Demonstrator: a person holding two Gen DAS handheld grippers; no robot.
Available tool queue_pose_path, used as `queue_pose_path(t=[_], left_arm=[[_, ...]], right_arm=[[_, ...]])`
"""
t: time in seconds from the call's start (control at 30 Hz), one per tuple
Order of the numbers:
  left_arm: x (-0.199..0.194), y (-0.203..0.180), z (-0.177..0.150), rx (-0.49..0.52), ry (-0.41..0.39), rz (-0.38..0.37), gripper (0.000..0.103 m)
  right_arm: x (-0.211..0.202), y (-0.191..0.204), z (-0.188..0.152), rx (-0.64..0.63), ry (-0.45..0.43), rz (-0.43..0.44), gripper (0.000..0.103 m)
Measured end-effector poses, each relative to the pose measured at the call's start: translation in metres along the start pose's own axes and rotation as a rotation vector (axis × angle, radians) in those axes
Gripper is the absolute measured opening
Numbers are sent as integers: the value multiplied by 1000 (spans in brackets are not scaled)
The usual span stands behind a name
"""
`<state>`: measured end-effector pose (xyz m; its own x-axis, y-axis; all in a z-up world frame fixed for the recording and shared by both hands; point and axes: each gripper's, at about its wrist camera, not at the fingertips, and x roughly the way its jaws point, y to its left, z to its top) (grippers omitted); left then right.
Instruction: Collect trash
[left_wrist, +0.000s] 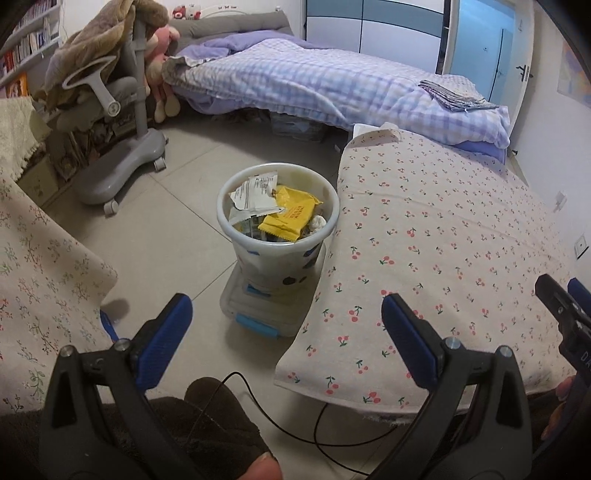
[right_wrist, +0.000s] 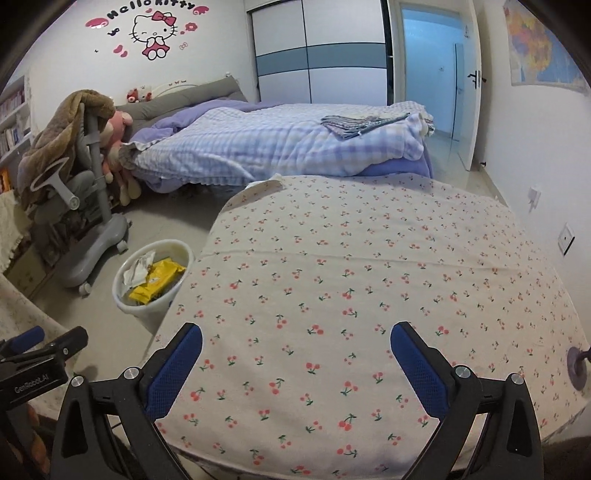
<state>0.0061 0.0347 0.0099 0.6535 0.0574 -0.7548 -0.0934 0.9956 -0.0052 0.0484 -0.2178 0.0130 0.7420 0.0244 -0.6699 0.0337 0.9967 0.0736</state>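
A white waste bin (left_wrist: 236, 230) stands on a clear plastic box on the floor, left of a table with a cherry-print cloth (left_wrist: 443, 240). It holds a yellow wrapper (left_wrist: 290, 216), a white wrapper (left_wrist: 255, 192) and other scraps. The bin also shows in the right wrist view (right_wrist: 147, 310), with the yellow wrapper (right_wrist: 155, 282) in it. My left gripper (left_wrist: 288, 325) is open and empty, held above the floor in front of the bin. My right gripper (right_wrist: 295, 350) is open and empty above the cherry cloth (right_wrist: 369, 258).
A grey wheeled chair (left_wrist: 122, 173) draped with a brown blanket stands at the left. A bed with a checked purple quilt (left_wrist: 314, 85) lies behind. A floral cloth (left_wrist: 40, 266) covers a surface at the left. A black cable (left_wrist: 295, 424) trails on the floor.
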Motion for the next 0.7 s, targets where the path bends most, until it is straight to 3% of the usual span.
queue_pose_path(t=[0.13,0.7], left_arm=[[1,-3,-2,13,-3,1,102],[-2,-5,-5,17,-3,-24,102]], right_arm=[[-2,-5,-3,13,-27,-29,103],[0,-6,-10,23,7,-13,103]])
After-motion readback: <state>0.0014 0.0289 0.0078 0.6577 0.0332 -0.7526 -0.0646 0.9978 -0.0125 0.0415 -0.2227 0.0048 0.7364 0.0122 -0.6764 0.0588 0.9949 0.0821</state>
